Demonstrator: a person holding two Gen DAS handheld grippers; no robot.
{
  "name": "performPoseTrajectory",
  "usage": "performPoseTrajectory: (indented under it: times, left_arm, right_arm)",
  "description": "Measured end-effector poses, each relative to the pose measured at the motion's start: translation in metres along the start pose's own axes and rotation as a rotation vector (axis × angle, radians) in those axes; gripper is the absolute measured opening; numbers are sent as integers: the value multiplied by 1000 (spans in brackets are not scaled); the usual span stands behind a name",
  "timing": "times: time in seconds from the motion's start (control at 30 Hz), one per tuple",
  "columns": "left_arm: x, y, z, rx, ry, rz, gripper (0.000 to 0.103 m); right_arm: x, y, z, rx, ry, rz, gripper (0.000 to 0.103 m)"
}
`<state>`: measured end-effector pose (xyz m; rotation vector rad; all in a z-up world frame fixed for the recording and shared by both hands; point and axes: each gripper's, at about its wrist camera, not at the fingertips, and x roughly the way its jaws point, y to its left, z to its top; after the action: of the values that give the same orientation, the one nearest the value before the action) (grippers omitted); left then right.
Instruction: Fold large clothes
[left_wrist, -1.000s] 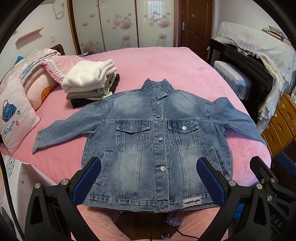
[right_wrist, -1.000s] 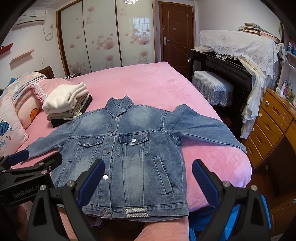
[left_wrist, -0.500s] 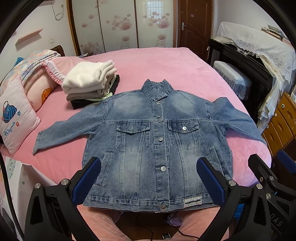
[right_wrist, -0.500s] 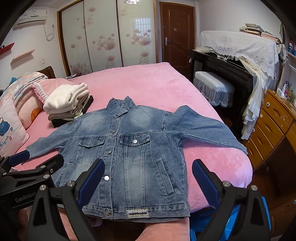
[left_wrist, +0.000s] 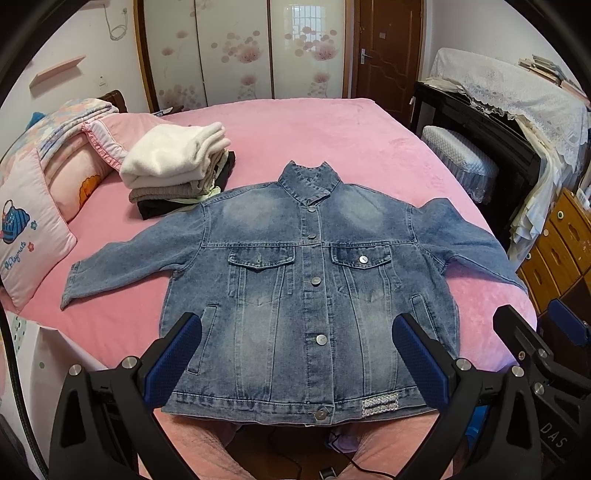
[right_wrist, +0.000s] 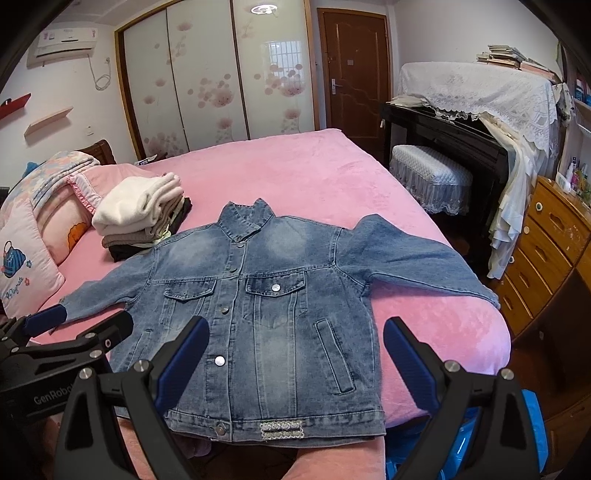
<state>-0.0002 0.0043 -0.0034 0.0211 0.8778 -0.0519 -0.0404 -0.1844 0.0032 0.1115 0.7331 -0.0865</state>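
Jacket (left_wrist: 310, 295) flat, front up, on bed (left_wrist: 295, 129). Both hand-held grippers, left (left_wrist: 295, 362) and right (right_wrist: 295, 365), wide open, empty, above hem. Best to pinch a cuff first, then fold sleeve across chest

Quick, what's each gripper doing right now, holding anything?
Left gripper: open, holding nothing, above the jacket hem.
Right gripper: open, holding nothing.

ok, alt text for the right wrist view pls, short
A blue denim jacket lies front-up and buttoned on a pink bed, sleeves spread, with the open right gripper above its hem. The left gripper is at lower left; folded clothes sit beyond the jacket.
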Motion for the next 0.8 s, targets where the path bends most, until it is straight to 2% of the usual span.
performPoseTrajectory:
  times: [0.37, 0.5, 0.8]
  left_arm:
    - [3, -1, -1, -12, 9, -11, 102]
    - [3, 1, -1, -28, 5, -15, 102]
    - [4, -5, -1, -18, 13, -24, 102]
  right_arm:
    - [4, -4, -1, 5, 13, 14, 95]
    - [1, -5, -1, 7, -4, 55, 95]
    - [-3, -12, 2, 24, -35, 43, 95]
